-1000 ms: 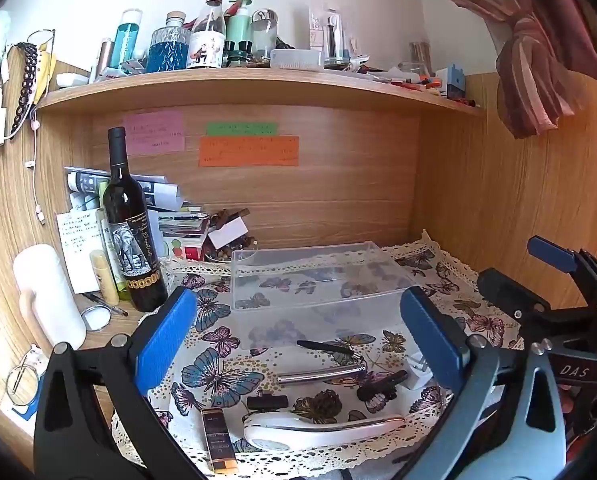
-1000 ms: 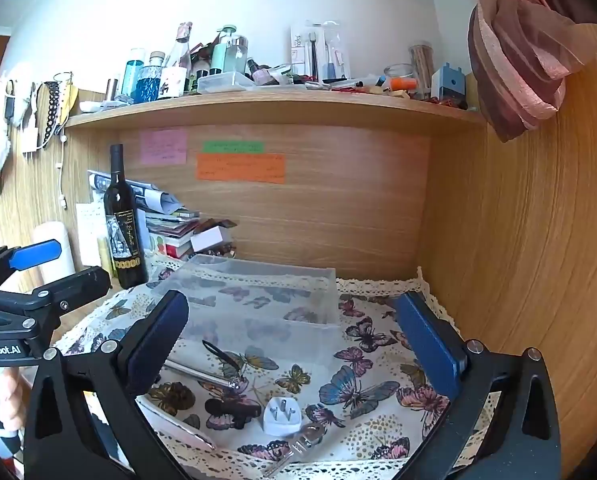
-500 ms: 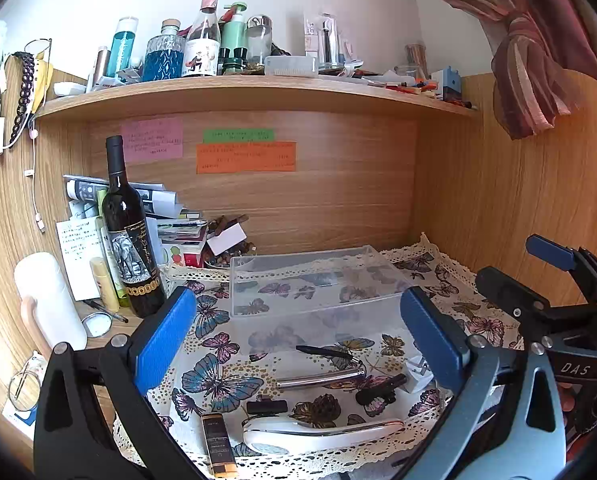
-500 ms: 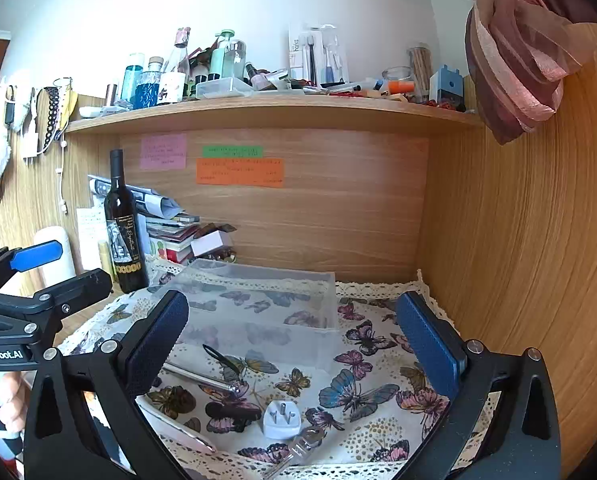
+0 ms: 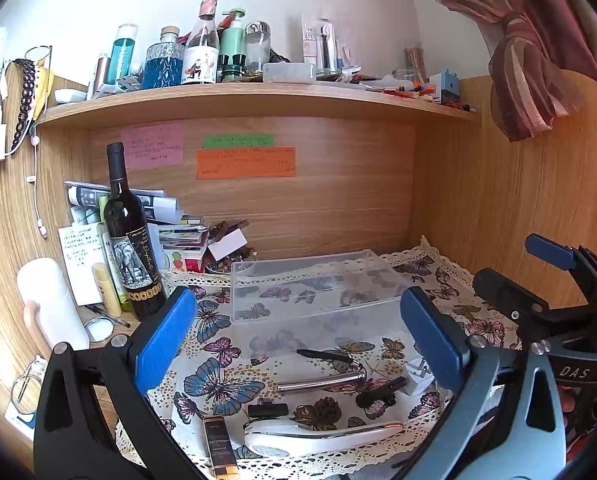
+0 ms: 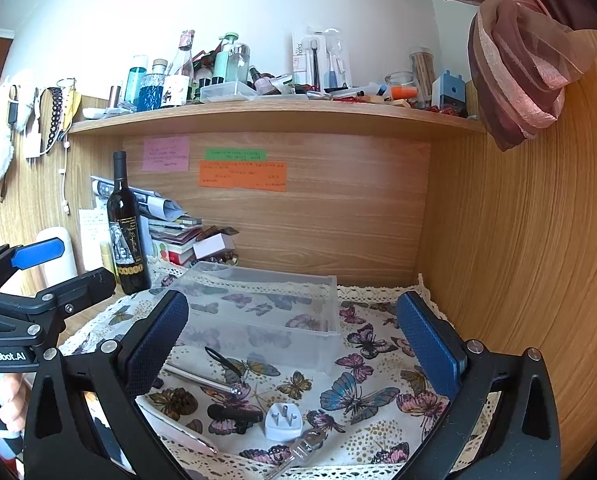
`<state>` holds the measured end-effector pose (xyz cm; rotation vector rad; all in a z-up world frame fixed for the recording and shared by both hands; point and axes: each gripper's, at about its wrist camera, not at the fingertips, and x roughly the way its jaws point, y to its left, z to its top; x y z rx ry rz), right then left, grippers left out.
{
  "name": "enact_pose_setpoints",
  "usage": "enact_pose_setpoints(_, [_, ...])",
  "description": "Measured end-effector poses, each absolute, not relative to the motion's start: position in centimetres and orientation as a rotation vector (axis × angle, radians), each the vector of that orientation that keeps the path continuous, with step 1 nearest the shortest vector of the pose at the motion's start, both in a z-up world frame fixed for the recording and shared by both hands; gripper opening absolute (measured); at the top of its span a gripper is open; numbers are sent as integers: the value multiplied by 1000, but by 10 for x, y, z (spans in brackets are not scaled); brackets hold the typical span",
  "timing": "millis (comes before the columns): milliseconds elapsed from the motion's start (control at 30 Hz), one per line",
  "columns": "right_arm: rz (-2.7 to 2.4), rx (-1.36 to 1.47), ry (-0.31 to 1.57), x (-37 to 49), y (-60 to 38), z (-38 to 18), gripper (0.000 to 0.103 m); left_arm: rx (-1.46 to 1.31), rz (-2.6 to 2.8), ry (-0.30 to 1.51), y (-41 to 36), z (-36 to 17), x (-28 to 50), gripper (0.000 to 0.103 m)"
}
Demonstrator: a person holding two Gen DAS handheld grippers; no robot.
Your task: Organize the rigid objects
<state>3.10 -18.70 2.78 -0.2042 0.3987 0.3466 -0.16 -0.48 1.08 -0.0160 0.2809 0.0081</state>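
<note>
Surface: my butterfly-print cloth [image 5: 218,364] with a lace edge covers it, and everything to sort lies on that cloth.
Clear box [image 5: 318,284]: it sits at the back middle of the cloth, open on top, nothing visible inside.
My left claw [image 5: 298,344]: both blue pads spread wide, holding nothing, hanging above the near items.
My right claw [image 6: 294,348]: likewise spread wide and holding nothing, over the near right part of the cloth.
Wine bottle [image 5: 132,240]: upright at the left, just off the cloth edge.
White handle-shaped gadget [image 5: 318,438]: lying along the near edge, in front of my left claw.
Metal rod [image 5: 320,382]: lying flat between the box and the white gadget.
Black pen [image 5: 324,356]: just in front of the box, near the rod.
Black clip [image 5: 378,394]: right of the rod's end.
Gold-and-black tube [image 5: 220,446]: near edge, left of the white gadget.
White plug [image 6: 283,420]: prongs up, near my right claw, beside a key [image 6: 304,448].
</note>
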Motion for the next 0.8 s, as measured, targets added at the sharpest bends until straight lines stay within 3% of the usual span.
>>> enact_pose_setpoints(800, [338, -207, 389, 30, -188, 28, 103, -7, 0, 269, -9, 12, -3, 103])
